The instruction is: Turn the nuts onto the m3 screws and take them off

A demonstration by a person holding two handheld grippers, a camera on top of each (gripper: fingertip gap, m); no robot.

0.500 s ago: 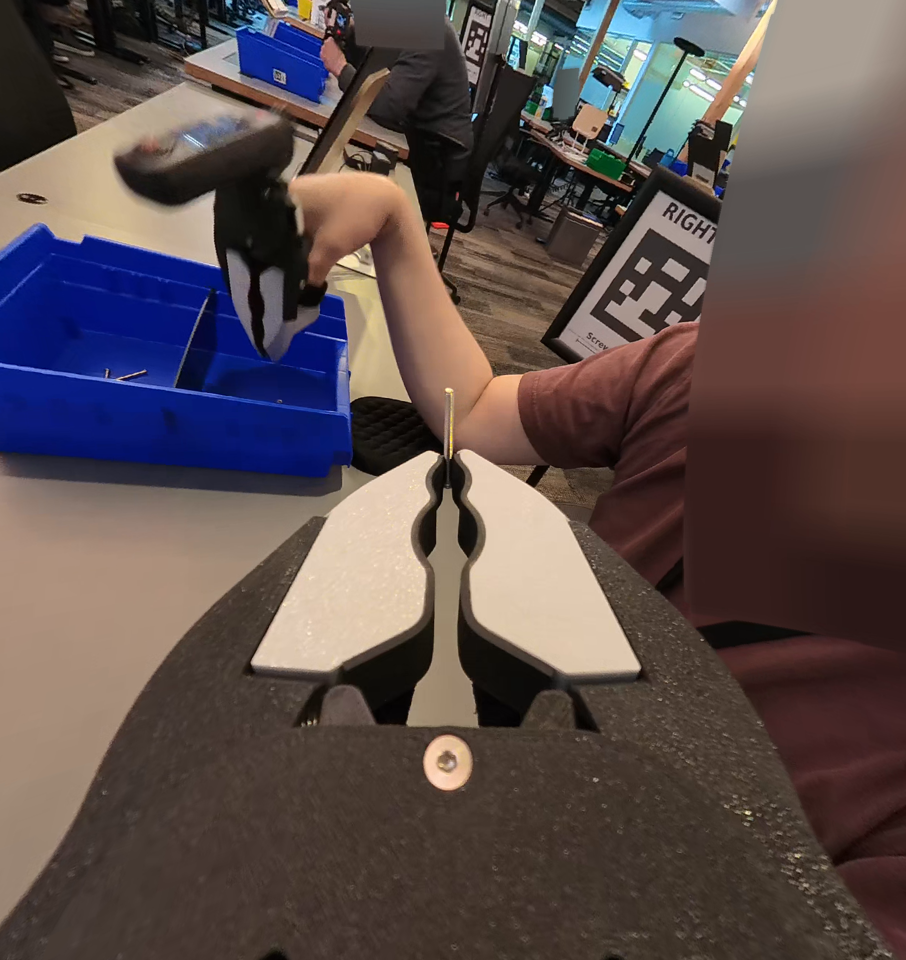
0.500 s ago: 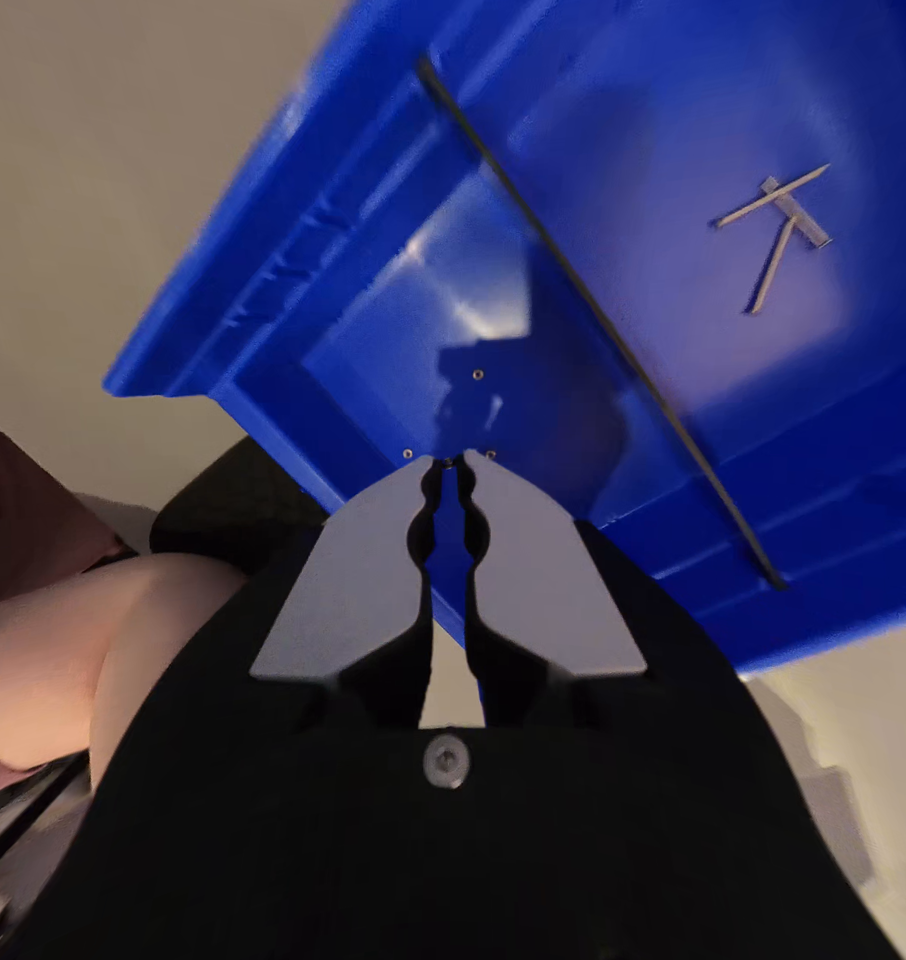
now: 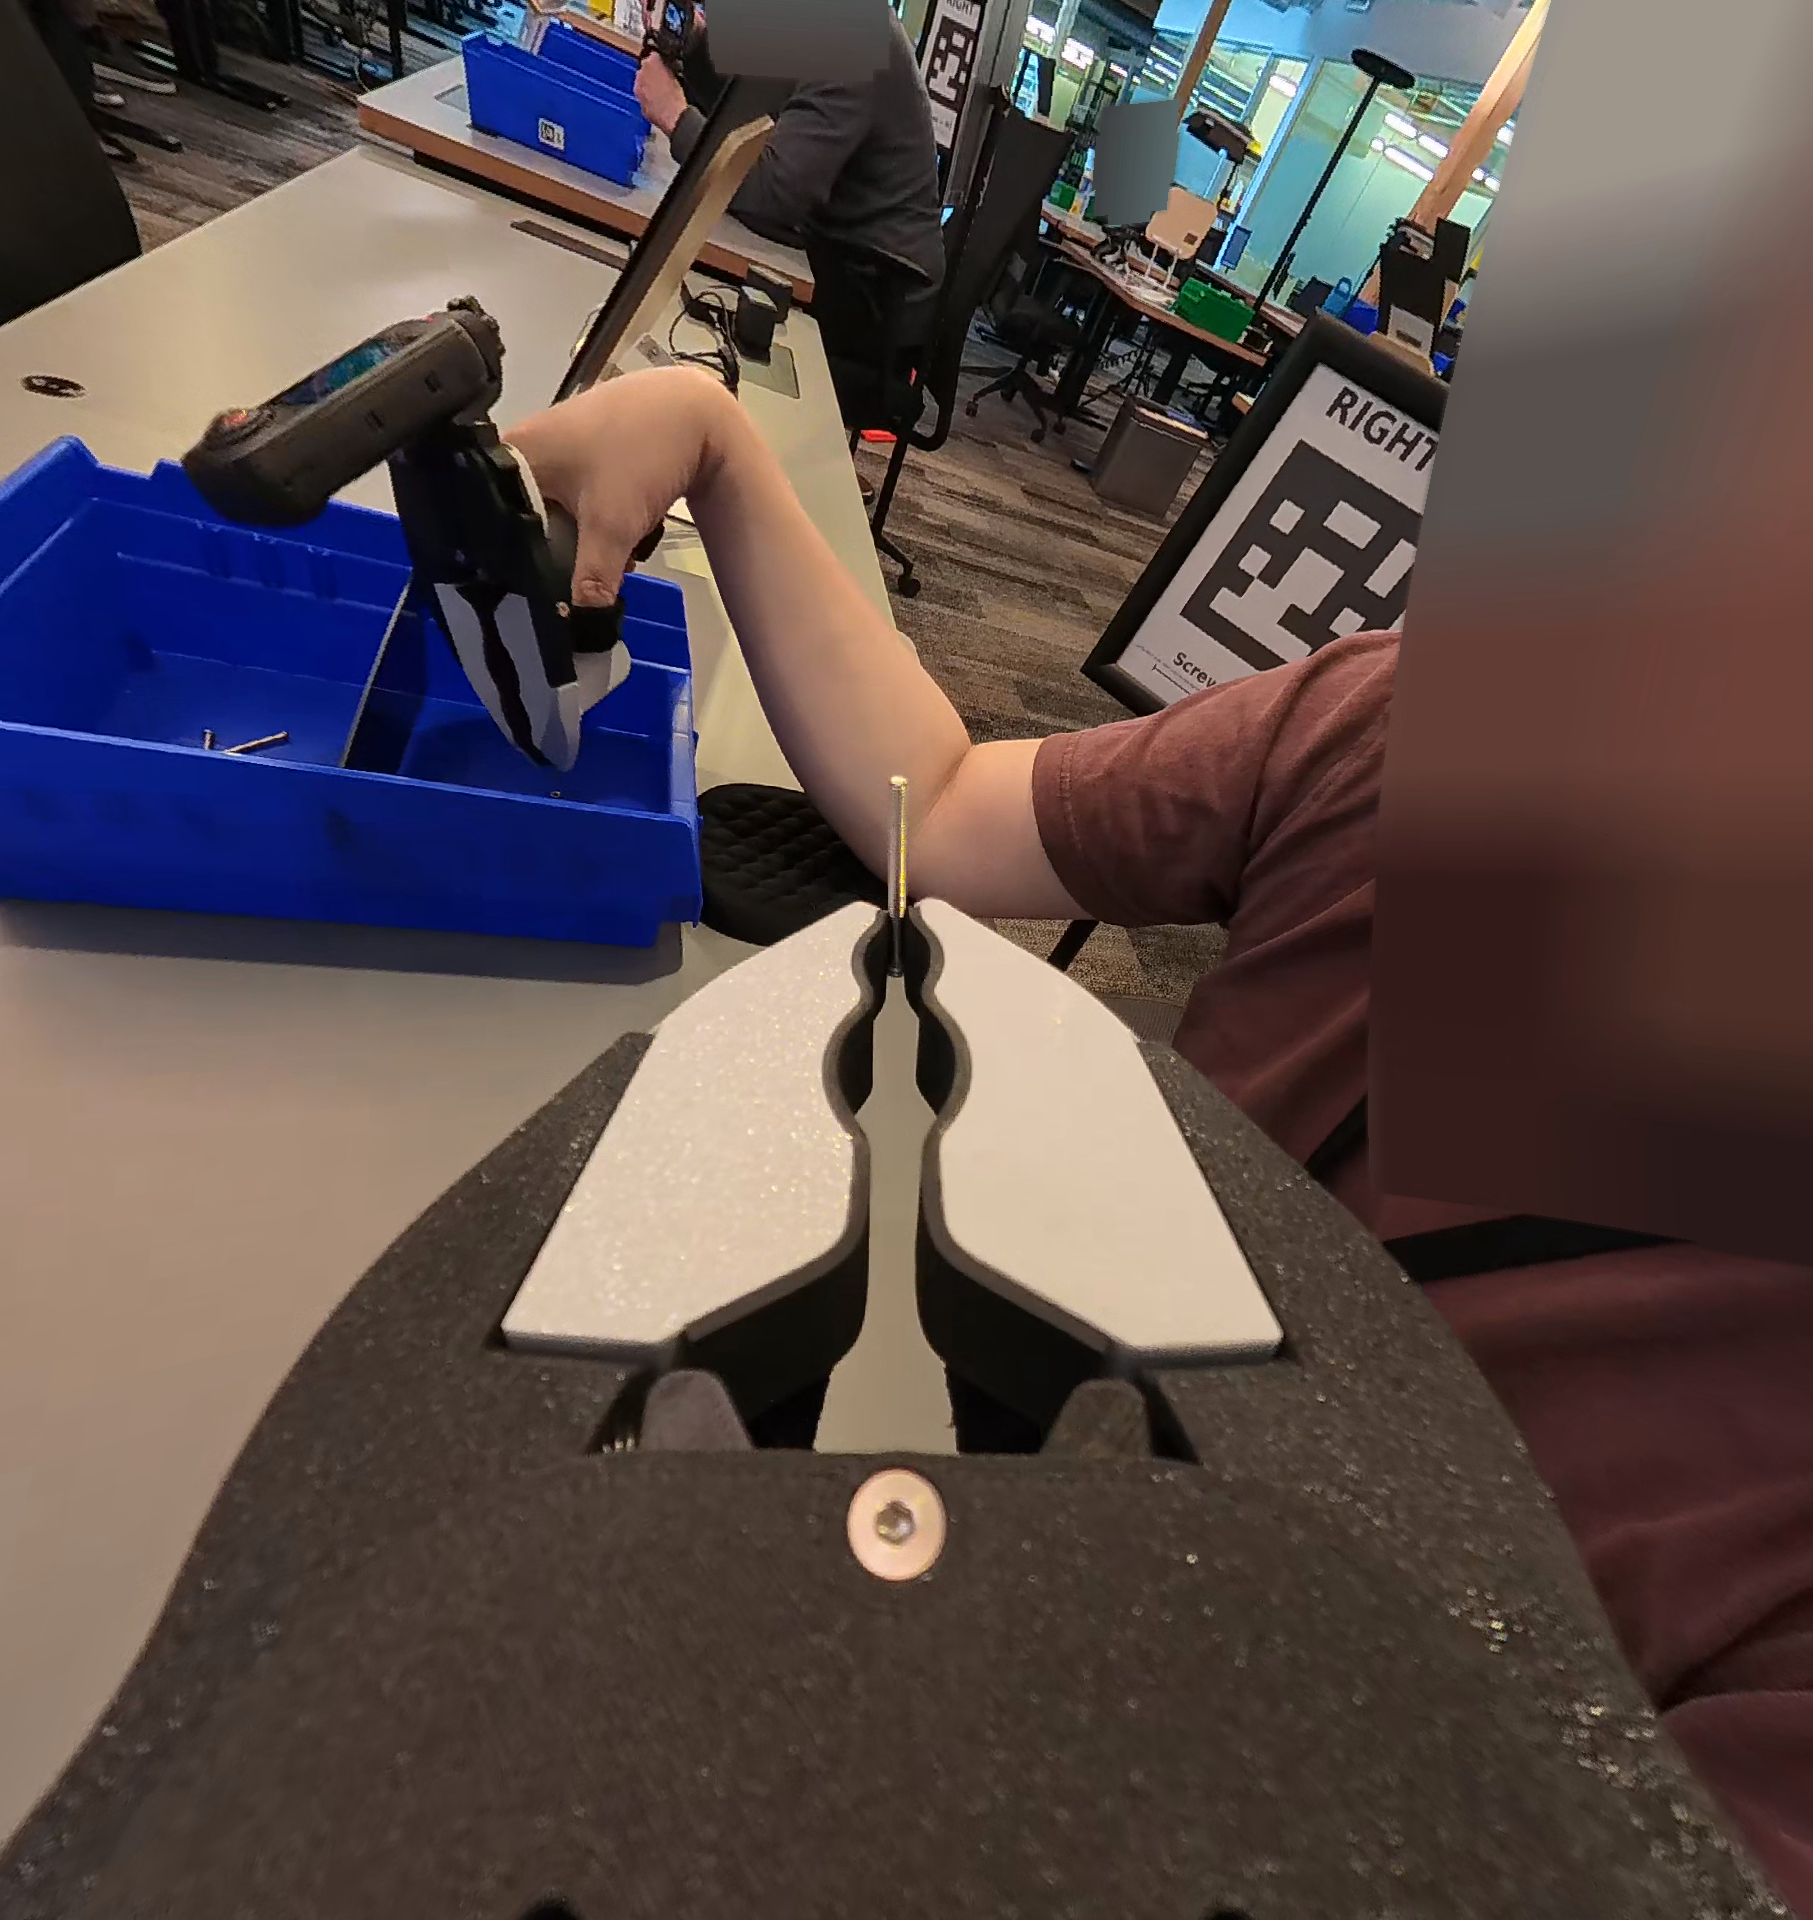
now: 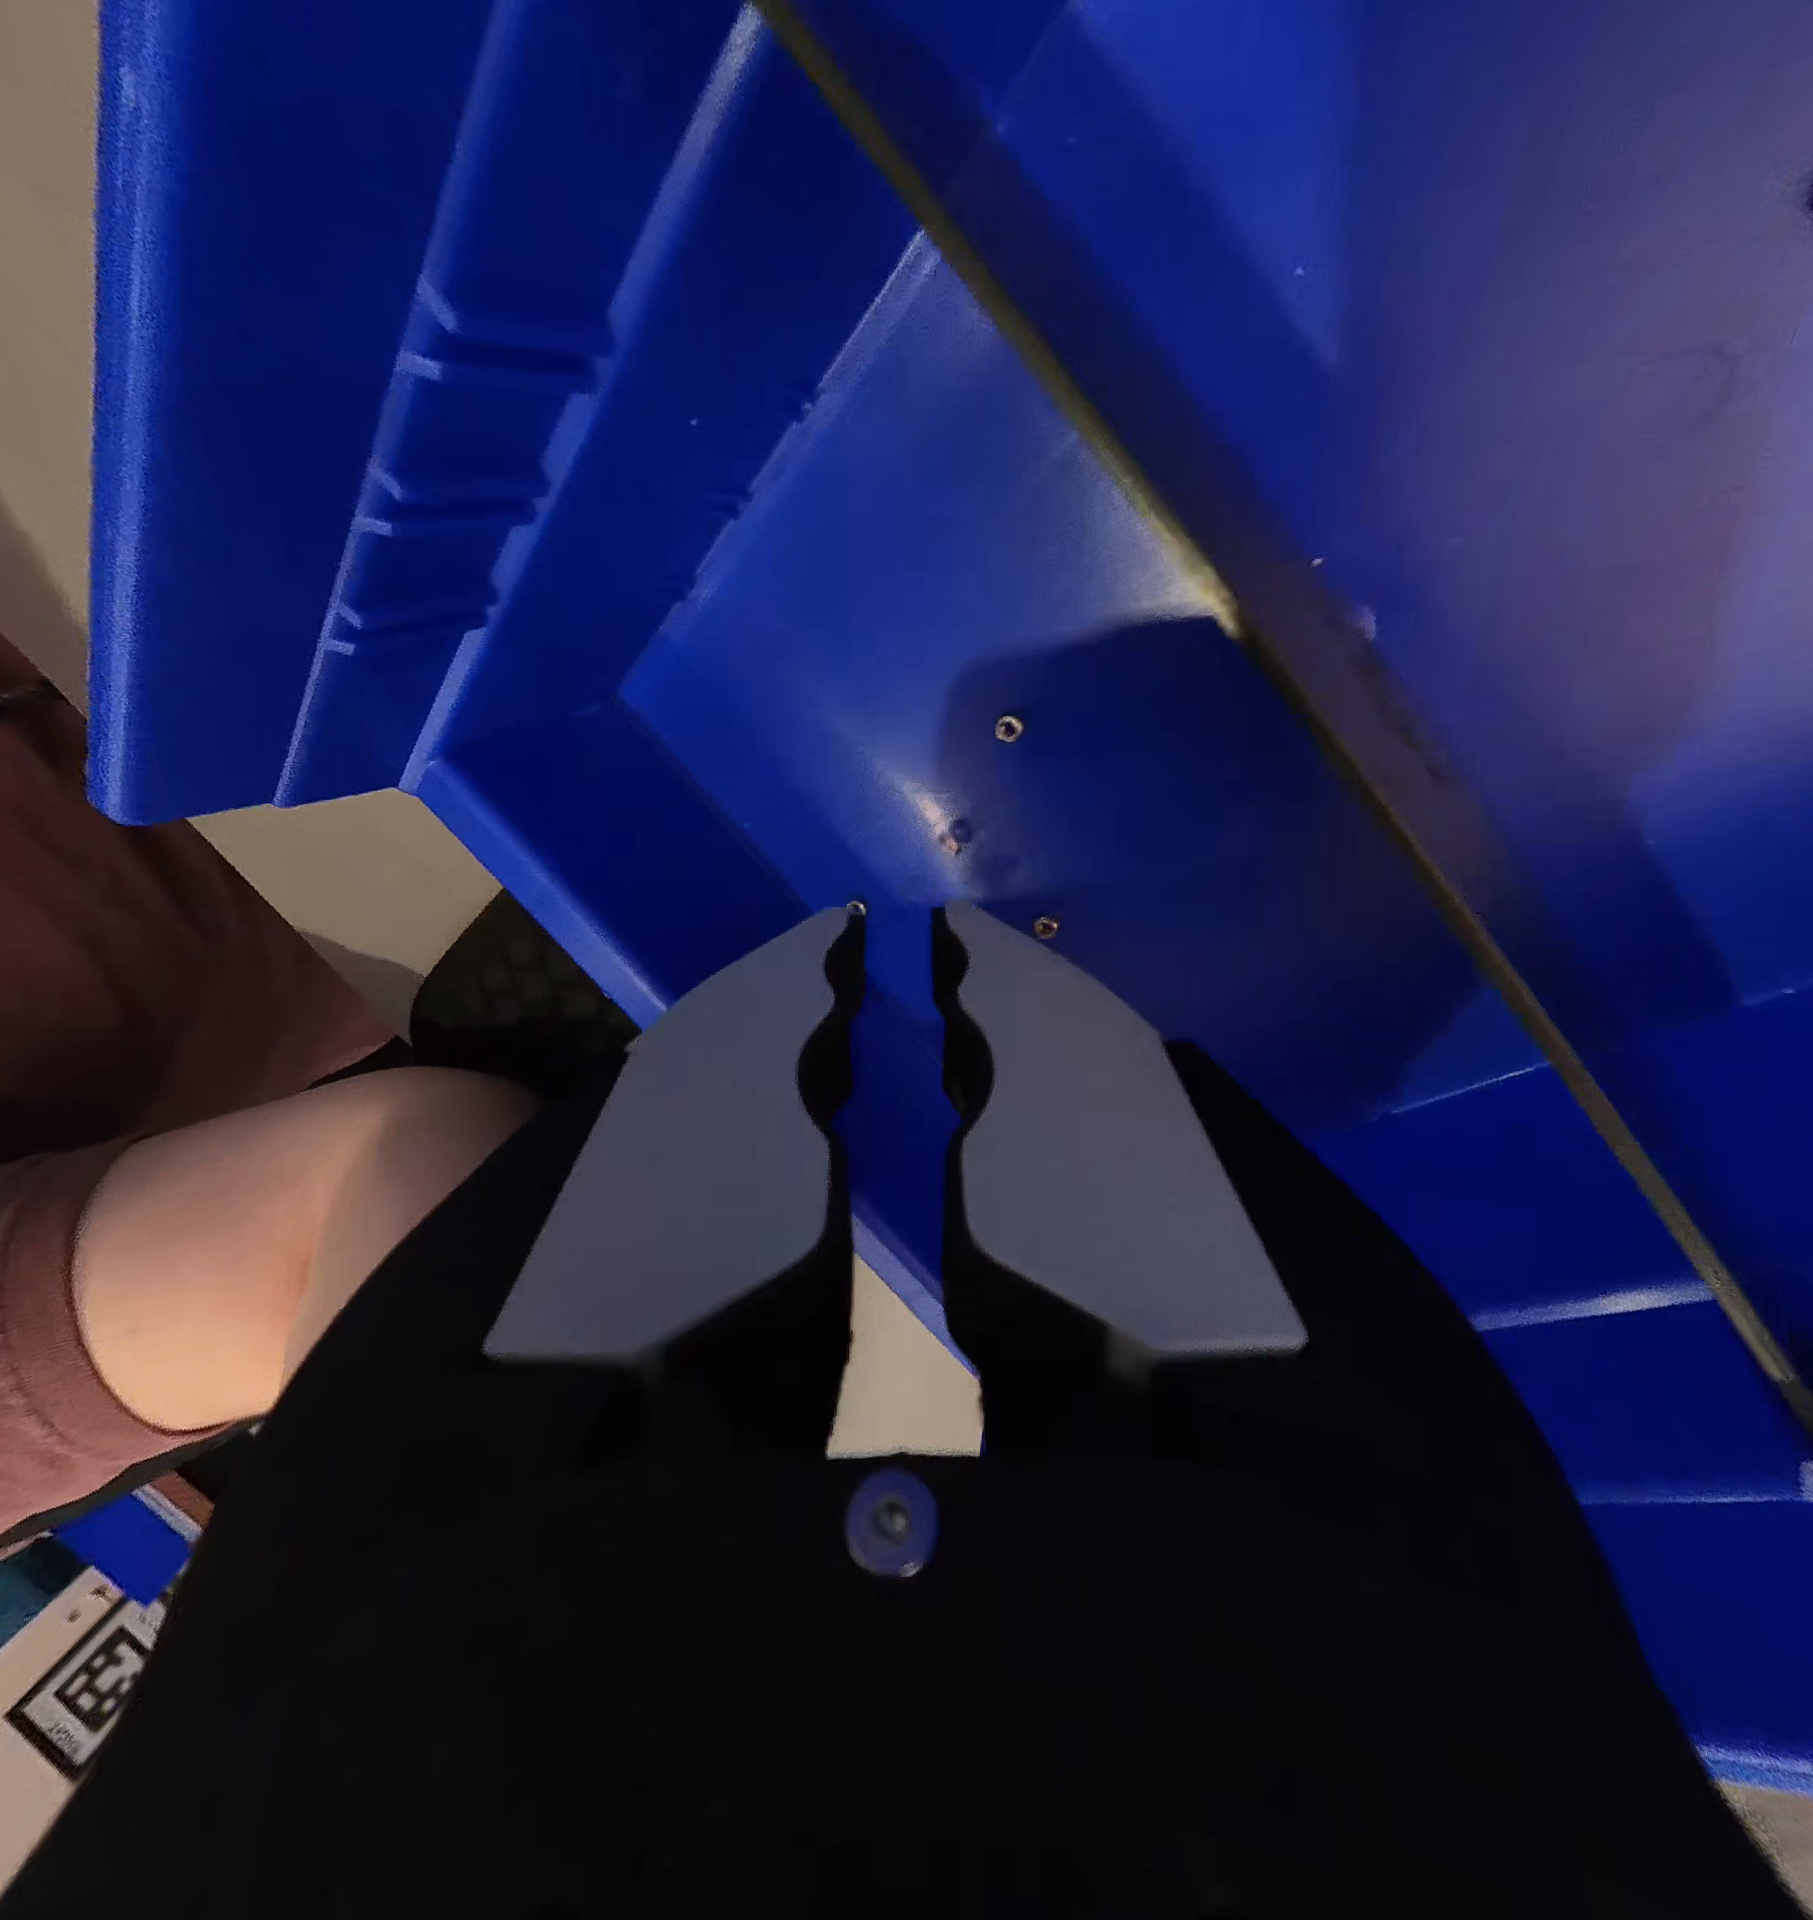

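My left hand-held gripper (image 3: 896, 914) is pinching a screw (image 3: 897, 844) upright; right hand-held gripper (image 4: 889, 916) is slightly parted, empty, down in the blue bin (image 3: 310, 852) among loose nuts (image 4: 1007, 727).

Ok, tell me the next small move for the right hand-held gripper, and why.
Probably ease the right hand-held gripper down and left, then close on the nut at its left fingertip. It is open and empty inside the blue bin, while the left hand-held gripper holds a bare screw upright.
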